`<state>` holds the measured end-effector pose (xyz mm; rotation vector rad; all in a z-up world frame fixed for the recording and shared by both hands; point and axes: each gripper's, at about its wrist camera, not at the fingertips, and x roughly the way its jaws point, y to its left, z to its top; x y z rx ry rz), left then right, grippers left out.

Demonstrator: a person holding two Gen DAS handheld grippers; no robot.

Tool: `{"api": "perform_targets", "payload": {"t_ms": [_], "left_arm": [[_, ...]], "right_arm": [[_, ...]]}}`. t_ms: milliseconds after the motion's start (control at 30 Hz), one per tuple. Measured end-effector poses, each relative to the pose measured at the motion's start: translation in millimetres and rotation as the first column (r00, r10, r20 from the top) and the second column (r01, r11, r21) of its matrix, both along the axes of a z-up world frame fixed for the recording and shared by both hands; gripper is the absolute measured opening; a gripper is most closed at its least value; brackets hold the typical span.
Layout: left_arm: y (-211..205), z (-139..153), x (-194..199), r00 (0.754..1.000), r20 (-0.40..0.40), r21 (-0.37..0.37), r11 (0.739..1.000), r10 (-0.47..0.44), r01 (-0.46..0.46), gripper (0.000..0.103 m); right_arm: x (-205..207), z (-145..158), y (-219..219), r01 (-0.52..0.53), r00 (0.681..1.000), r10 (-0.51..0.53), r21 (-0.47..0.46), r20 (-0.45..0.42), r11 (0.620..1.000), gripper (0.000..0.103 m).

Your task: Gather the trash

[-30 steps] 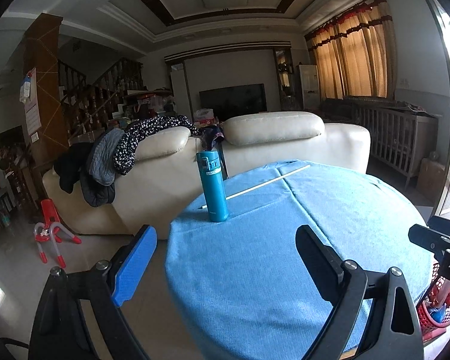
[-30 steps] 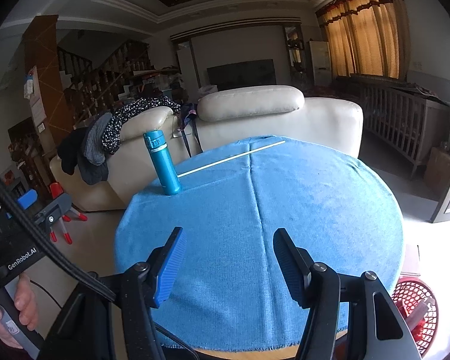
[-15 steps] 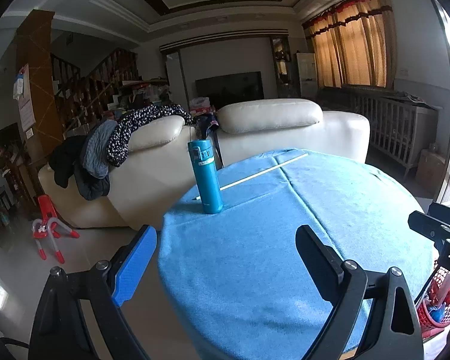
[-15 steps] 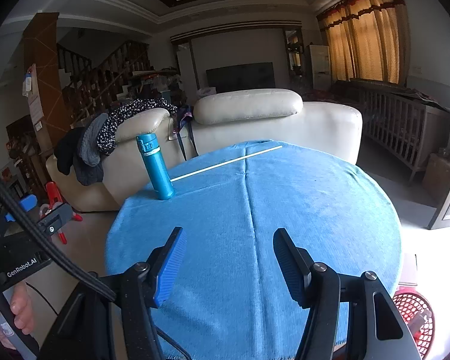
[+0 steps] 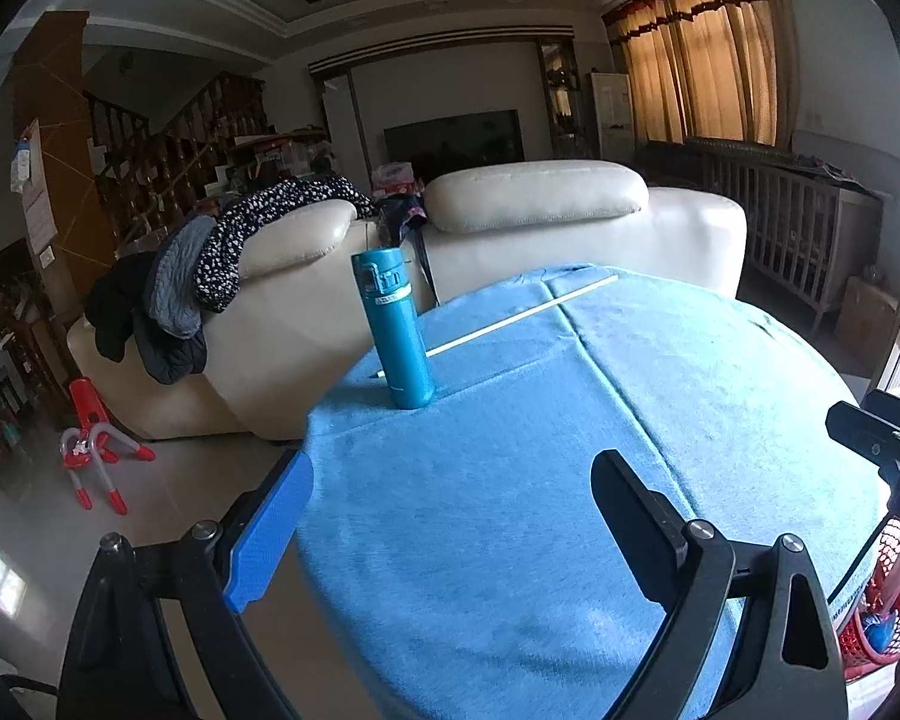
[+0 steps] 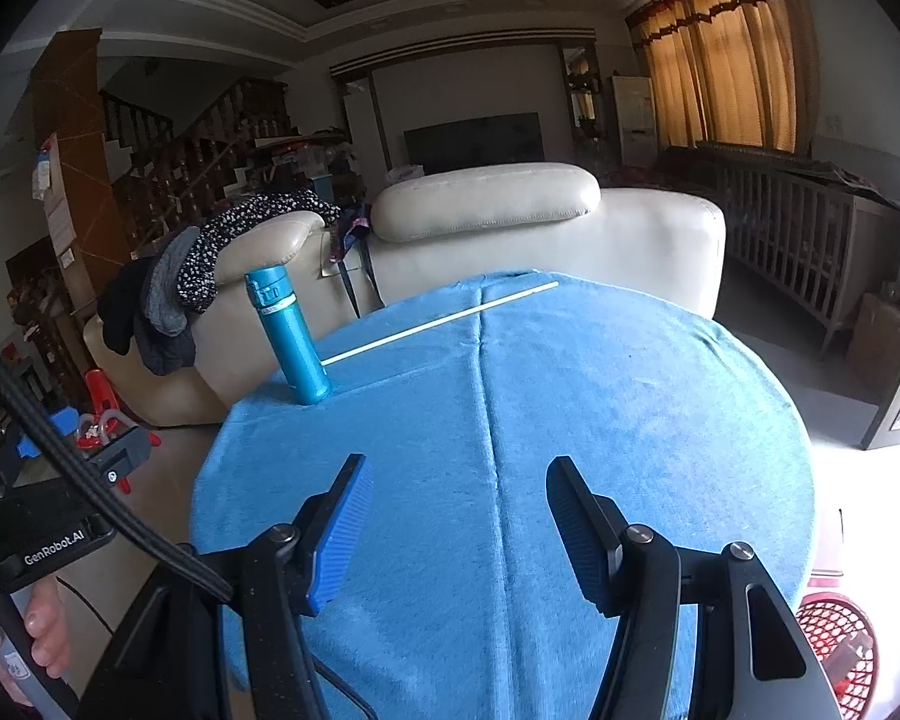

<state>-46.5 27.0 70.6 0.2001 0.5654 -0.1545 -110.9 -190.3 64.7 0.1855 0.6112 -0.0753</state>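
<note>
Blue terry cloth [image 6: 600,420] covers the round surface, a seam running down its middle toward the right gripper [image 6: 453,525]. That gripper hangs over the near edge of the cloth with its jaws apart and nothing between them, only bare fabric showing in the gap. The left gripper [image 5: 450,531] sits further to the left, its blue pad out past the cloth's edge above the pale floor and its black finger over the fabric; its jaws too stand wide apart and empty. On the far left part of the surface a teal bottle [image 5: 395,330] stands upright with its flip cap shut, and behind it a thin white stick [image 5: 510,319] lies flat on the cloth, slanting from beside the bottle's base up toward the far rim. Whether the stick touches the bottle cannot be told. Both grippers are well apart from these two things. A red mesh basket [image 6: 834,648] sits low beside the surface at the right, below its edge, and the left wrist view shows it holds some coloured items too small to make out. In the right wrist view a hand [image 6: 36,636] grips the handle of the left device at the bottom left corner. Beyond the surface stands a cream leather sofa [image 5: 570,222] with dark clothes [image 5: 210,276] draped over its left backrest, and a red toy [image 5: 96,450] lies on the floor.
</note>
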Motion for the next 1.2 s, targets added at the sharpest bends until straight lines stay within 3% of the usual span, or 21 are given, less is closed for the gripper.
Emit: {"api": "perform_targets", "payload": {"t_ms": [1000,1200], "left_arm": [[-37,-28,46,0.996,-0.089,0.015,1.0,0.0,0.002,0.094],[-44,-51,65,0.991,-0.132,0.01,1.0,-0.009,0.011,0.094]], "right_arm": [[39,-47,-45,0.057,0.993,-0.056,0.003,-0.103,0.998,0.064],[53,-67,-67,0.095,0.989,-0.095,-0.008,-0.117,0.995,0.064]]}}
